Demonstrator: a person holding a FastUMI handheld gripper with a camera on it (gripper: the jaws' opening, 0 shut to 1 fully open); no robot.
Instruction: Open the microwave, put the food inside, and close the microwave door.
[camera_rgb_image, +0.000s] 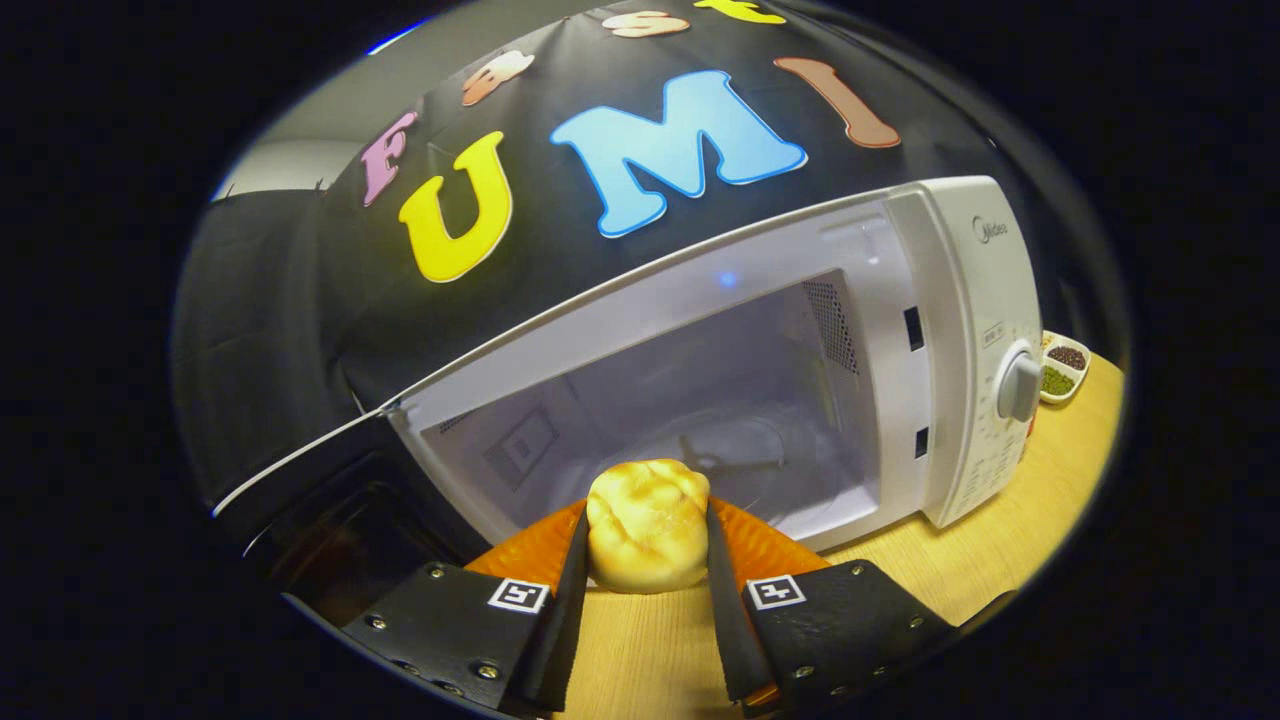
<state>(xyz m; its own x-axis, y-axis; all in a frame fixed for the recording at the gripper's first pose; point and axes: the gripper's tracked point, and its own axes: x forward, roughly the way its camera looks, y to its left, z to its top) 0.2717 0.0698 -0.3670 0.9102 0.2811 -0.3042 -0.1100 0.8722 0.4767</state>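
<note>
I am holding the tool clenched on the bread roll, both fingers pressing its sides, just before the microwave. The microwave door is standing swung open beside the fingers, leaving the cavity unobstructed ahead of the roll. An orange plate is lying under the roll at the cavity's front edge. Open desk is running alongside the control panel. Beyond it, a small divided dish is holding dark and green grains.
</note>
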